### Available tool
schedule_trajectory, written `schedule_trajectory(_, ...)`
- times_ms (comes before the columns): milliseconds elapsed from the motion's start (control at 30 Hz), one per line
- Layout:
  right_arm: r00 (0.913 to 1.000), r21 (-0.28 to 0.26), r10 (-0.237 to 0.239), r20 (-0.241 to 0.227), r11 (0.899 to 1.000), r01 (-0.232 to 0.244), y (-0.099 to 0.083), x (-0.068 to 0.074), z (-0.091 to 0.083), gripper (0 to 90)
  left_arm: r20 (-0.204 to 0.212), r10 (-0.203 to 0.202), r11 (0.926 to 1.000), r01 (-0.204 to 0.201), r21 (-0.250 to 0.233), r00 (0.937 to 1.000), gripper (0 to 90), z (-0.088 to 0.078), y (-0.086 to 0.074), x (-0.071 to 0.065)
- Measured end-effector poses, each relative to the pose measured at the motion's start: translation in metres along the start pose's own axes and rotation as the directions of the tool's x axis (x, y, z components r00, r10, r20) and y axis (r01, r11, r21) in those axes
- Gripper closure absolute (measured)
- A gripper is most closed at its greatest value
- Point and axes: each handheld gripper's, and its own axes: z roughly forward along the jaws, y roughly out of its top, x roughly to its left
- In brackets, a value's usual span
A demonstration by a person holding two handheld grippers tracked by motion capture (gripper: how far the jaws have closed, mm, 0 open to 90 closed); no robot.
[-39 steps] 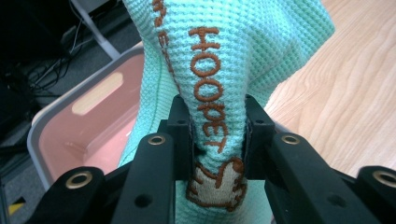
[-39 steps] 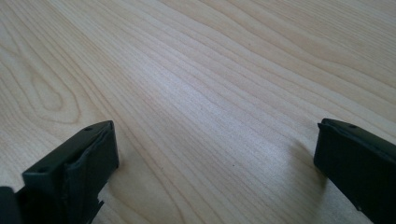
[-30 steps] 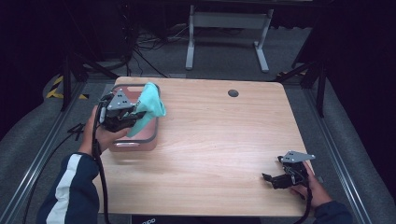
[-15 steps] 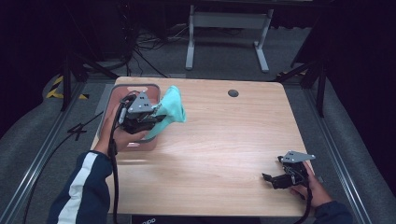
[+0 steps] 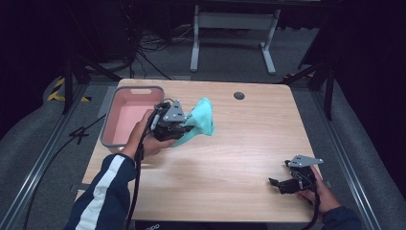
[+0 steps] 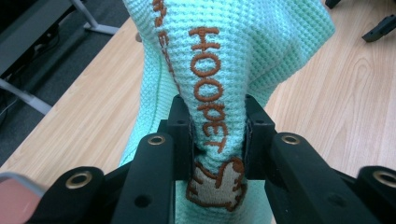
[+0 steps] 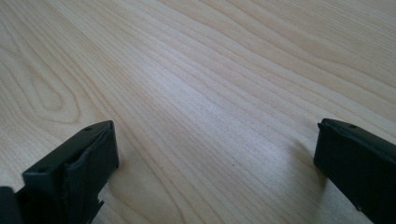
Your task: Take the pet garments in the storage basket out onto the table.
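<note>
Clearly, the mint cloth point(image 6: 261, 51) is pinched between the fingers point(image 6: 180, 135) of the left gripper point(image 5: 184, 128), bunched w/ its brown stitched lettering between the pads, and is held above the counter point(image 5: 239, 143) just beside the pink bin point(image 5: 111, 139). The rest hangs free past the fingers. The right gripper point(image 7: 215, 158) is rested well apart at the counter's near right corner, fingers spread wide, nothing btw them.
</note>
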Motion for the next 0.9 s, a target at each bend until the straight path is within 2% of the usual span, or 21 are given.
schedule_trajectory(100,1.0000,0.000,0.000,0.000,1.000,0.000,0.000,0.000,0.000,0.2,0.020,0.007,0.9999,-0.007,0.008,0.9998,70.8,0.009,0.006,-0.004)
schedule_trajectory(200,1.0000,0.000,0.000,0.000,1.000,0.000,0.000,0.000,0.000,0.2,0.034,0.035,0.9991,-0.036,0.022,0.9988,70.8,0.017,0.011,-0.009)
schedule_trajectory(367,1.0000,0.000,0.000,0.000,1.000,0.000,0.000,0.000,0.000,0.2,0.053,0.052,0.9977,-0.054,0.040,0.9972,70.7,0.029,0.015,-0.015)
schedule_trajectory(467,1.0000,0.000,0.000,0.000,1.000,0.000,0.000,0.000,0.000,0.2,0.073,0.056,0.9967,-0.060,0.055,0.9958,70.7,0.041,0.014,-0.019)
schedule_trajectory(900,1.0000,-0.001,0.000,0.000,1.000,0.000,0.000,0.000,0.000,0.2,0.133,0.022,0.9918,-0.038,0.122,0.9909,70.2,0.081,-0.002,-0.029)
